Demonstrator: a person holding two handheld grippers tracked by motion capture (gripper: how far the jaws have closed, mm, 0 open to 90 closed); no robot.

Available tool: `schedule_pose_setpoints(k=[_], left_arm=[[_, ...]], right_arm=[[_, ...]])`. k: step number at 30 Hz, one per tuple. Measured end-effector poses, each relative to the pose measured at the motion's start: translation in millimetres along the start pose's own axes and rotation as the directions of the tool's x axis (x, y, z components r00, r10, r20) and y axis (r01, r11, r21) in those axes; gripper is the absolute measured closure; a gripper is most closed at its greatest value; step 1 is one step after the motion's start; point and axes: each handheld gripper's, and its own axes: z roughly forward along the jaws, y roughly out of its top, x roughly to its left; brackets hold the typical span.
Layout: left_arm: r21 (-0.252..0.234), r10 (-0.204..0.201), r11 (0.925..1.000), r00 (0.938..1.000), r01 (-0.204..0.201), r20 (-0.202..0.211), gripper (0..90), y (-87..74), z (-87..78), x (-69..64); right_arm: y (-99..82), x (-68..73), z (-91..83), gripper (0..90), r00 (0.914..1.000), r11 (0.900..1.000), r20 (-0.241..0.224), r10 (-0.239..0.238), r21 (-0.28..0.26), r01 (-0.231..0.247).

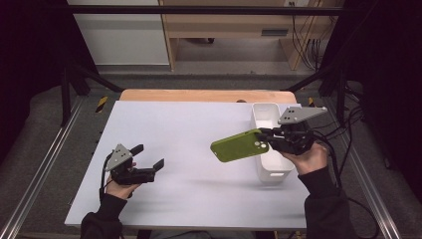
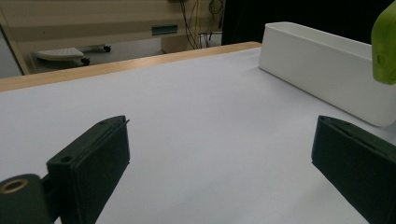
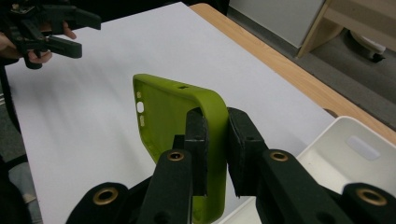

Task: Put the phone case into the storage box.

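I hold the green phone case (image 1: pixel 240 145) in the right tongs (image 1: pixel 263 135), clenched on one side wall at its camera-hole end, so the case juts out level over the white surface (image 1: pixel 189 164) just beside the white bin (image 1: pixel 270 149). In the right gripper view the pads pinch the rim from inside and outside, the open hollow facing left; I judge this a carrying grip, leaving most of the case free. My left tongs (image 1: pixel 148 157) hang released and empty, low over the near-left of the surface, well apart from the case. The surface is a white sheet with a wooden edge (image 1: pixel 199 94) at the far side. Beyond it are grey floor and pale wooden furniture (image 1: pixel 234 25).
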Motion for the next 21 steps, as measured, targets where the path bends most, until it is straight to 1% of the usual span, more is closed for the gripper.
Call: schedule_pose_setpoints(k=[3,4,6,9,21], left_arm=[[0.007,0.001,1.0000,1.0000,-0.001,-0.008,3.6,-2.6,-1.2,3.9],[0.006,-0.005,1.0000,0.9999,0.005,-0.010,3.6,-3.7,-1.3,4.8],[0.010,-0.003,0.9999,0.9999,0.003,-0.011,3.6,-5.2,-2.1,7.3],[0.004,-0.011,0.9999,0.9998,0.011,-0.018,3.6,-7.2,-3.6,9.9],[0.011,-0.001,0.9999,0.9995,0.001,-0.032,3.6,-13.7,-6.6,15.8]], right_arm=[[7.9,-0.6,-4.8,79.7,0.9997,0.9998,0.017,-0.017,0.008,0.017],[7.9,-0.6,-4.8,79.7,0.9997,0.9998,0.017,-0.017,0.008,0.017],[11.6,-0.4,-6.8,79.7,0.9993,0.9996,0.027,-0.028,0.012,0.027],[16.6,0.3,-9.2,79.7,0.9981,0.9987,0.041,-0.046,0.021,0.045],[28.8,1.0,-15.7,79.7,0.9913,0.9942,0.086,-0.100,0.048,0.096]])
